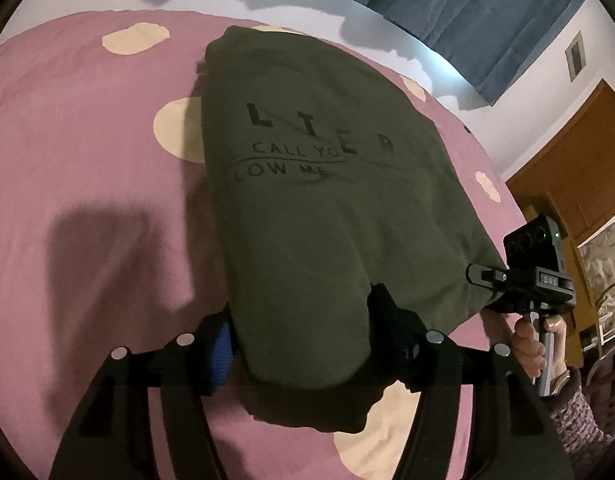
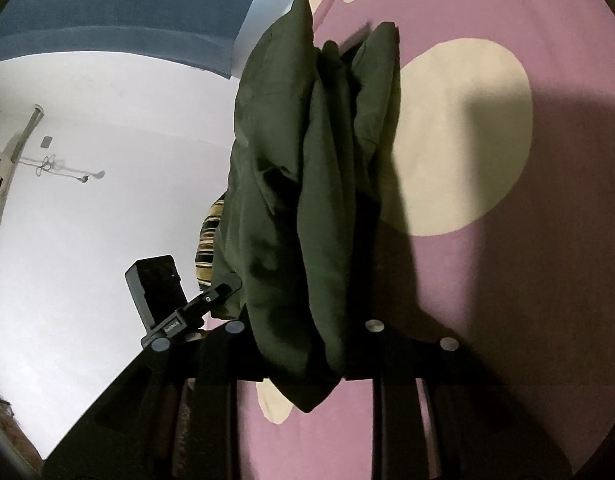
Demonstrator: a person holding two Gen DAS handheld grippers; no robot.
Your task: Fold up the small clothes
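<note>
Over the pink bed (image 1: pixel 87 160), the left gripper (image 1: pixel 307 344) pinches one near corner of the soft, floppy green shirt (image 1: pixel 315 184), the right gripper (image 2: pixel 303 344) bunches the other, fingers closed on thick folds.

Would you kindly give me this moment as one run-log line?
stage: folding | item: green garment on pink bedcover | left gripper: shut on near edge | right gripper: shut on bunched corner

Matt olive cloth shirt (image 1: pixel 315 184); soft pink bedcover (image 1: pixel 87 160).
</note>
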